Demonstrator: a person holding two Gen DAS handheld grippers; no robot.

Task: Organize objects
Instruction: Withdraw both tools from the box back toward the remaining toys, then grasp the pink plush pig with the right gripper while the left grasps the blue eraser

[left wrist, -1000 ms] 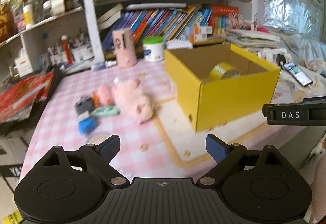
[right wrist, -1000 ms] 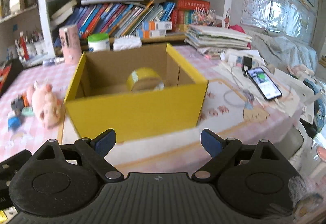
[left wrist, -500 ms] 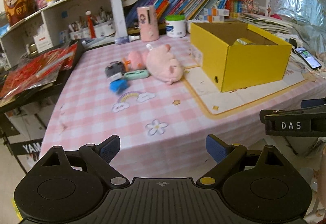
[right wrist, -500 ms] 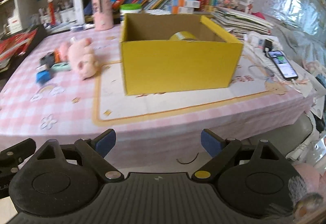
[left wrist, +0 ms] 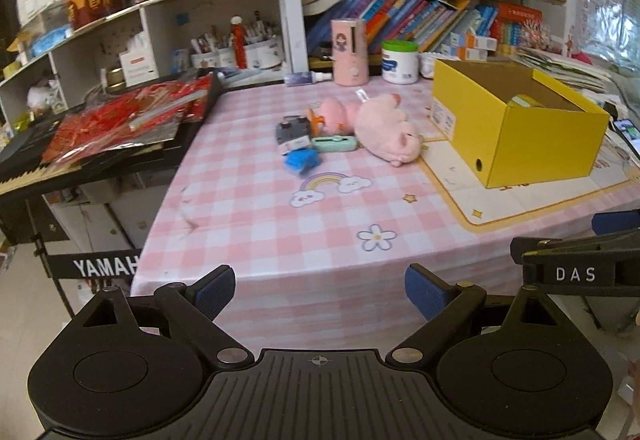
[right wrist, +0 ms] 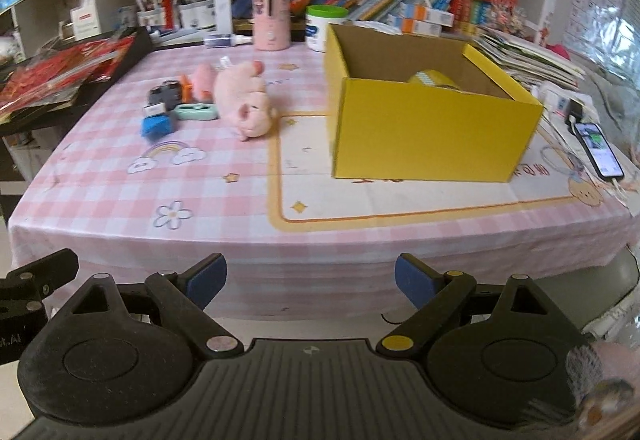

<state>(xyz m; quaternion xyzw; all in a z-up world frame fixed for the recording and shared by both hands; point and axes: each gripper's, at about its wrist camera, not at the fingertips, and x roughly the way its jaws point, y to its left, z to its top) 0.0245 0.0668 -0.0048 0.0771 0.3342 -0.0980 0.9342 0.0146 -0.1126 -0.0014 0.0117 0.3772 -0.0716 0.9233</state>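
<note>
A yellow cardboard box [left wrist: 532, 144] [right wrist: 424, 136] stands open on the pink checked table, with a yellow tape roll [right wrist: 432, 79] inside. Left of it lie a pink plush pig [left wrist: 386, 128] [right wrist: 244, 100], a smaller pink toy [left wrist: 332, 111], a mint green case [left wrist: 334, 143] [right wrist: 196, 111], a blue block [left wrist: 302, 160] [right wrist: 157, 126] and a black gadget [left wrist: 292, 130] [right wrist: 164, 94]. My left gripper [left wrist: 320, 290] is open and empty, off the table's front edge. My right gripper [right wrist: 310, 278] is open and empty, also in front of the table.
A pink cylinder [left wrist: 349, 52] and a white jar [left wrist: 399, 61] stand at the table's back. Bookshelves rise behind. A keyboard with red packets [left wrist: 120, 120] sits at the left. A phone [right wrist: 600, 149] lies right of the box. The right gripper's body shows in the left view [left wrist: 580, 272].
Both grippers have pulled back and away from the table; the box and toys now look smaller and farther. Both stayed open and empty.
</note>
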